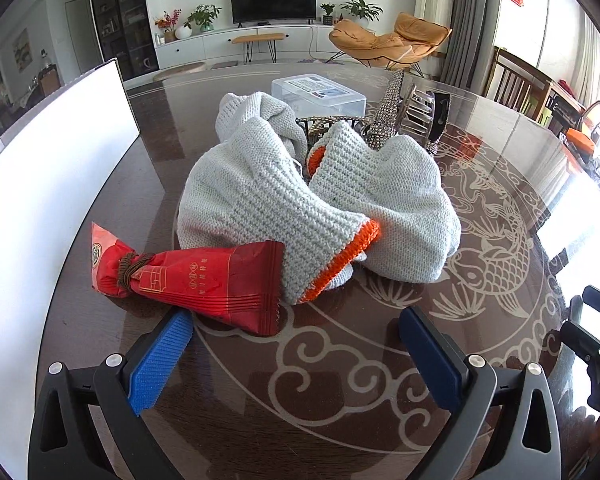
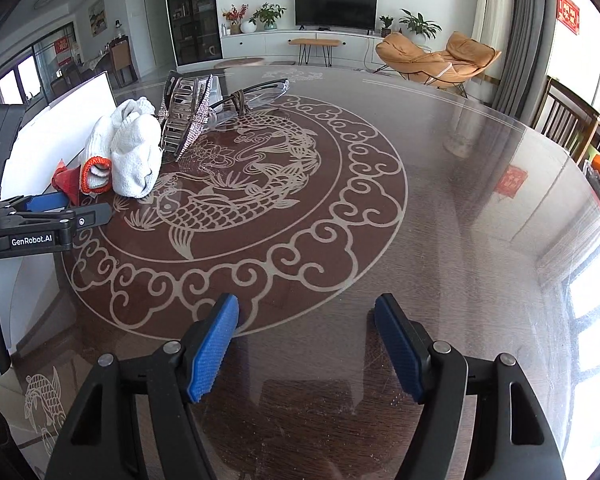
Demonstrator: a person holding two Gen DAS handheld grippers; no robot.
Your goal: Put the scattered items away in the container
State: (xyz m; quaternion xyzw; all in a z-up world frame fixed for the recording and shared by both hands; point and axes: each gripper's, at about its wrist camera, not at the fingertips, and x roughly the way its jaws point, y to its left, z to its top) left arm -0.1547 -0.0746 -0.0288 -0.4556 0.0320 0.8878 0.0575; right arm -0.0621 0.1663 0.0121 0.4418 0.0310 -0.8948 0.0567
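Nothing seems tidied yet: beyond the open, empty left gripper (image 1: 296, 334) lie red packet (image 1: 204, 284) and gloves (image 1: 300, 200); the container (image 1: 320, 94) stands farther; the right gripper (image 2: 306, 320) is also open and empty.

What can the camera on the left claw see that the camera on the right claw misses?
Only the left view shows the clear plastic box behind the pile and the whole red snack packet, tied with a cord. Only the right view shows the pair of glasses and the bare stretch of table beside the pile. Both show the grey knitted gloves and the rhinestone hair clips.
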